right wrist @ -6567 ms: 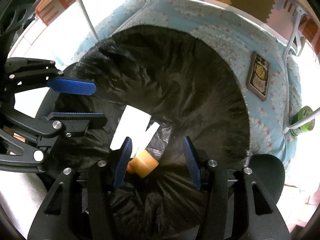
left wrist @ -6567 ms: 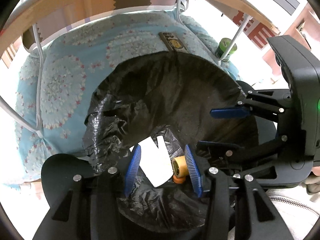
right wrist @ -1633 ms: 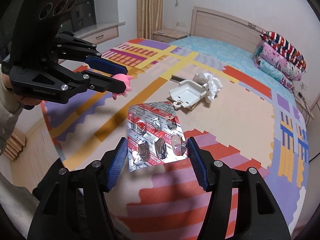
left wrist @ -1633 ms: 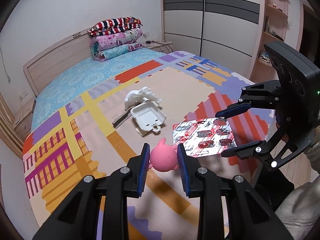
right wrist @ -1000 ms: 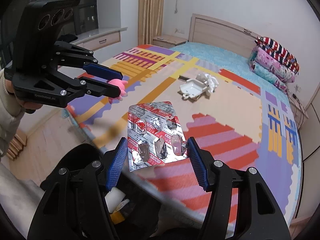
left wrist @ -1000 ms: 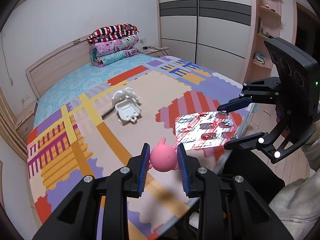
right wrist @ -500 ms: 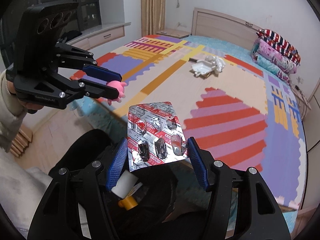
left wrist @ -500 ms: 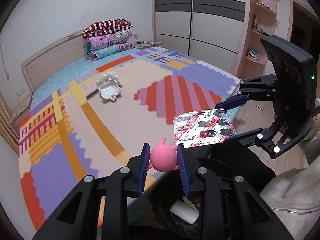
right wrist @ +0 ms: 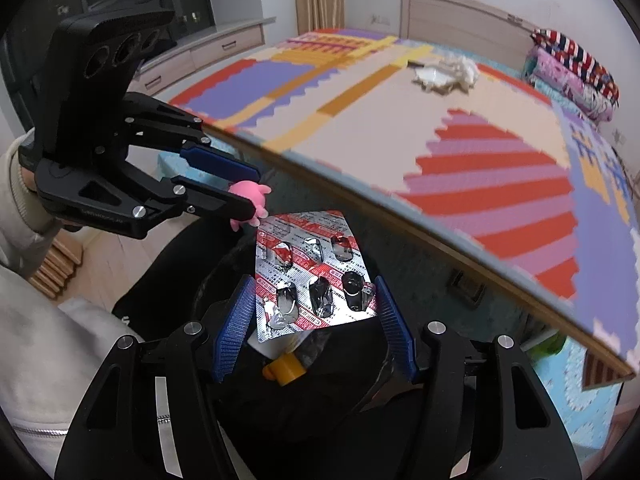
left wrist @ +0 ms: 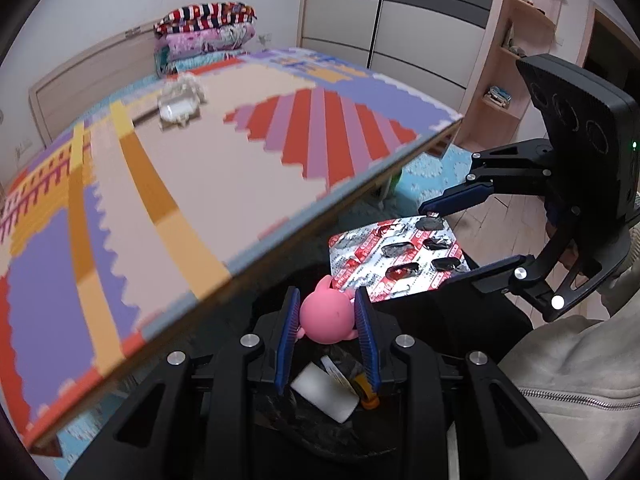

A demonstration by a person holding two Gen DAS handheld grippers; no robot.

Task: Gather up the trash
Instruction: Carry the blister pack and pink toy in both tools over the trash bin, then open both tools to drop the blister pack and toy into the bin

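Both tongs lowered off the mat, rubbery pink toy (left wrist: 326, 318), crinkled foil blister sheet (right wrist: 314, 280)

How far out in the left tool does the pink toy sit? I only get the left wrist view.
Observer: Seen side-on from the right wrist view, the pink toy is pinched right at the tips of the left tool, with its small limbs poking past them.
Reviewer: What is behind that tool?
Observer: A pale sleeve comes up to the back of it; the hand itself is mostly hidden.
Reviewer: Are the pack's pockets intact?
Observer: No. Viewed face-on, the pockets of the blister pack look burst open.
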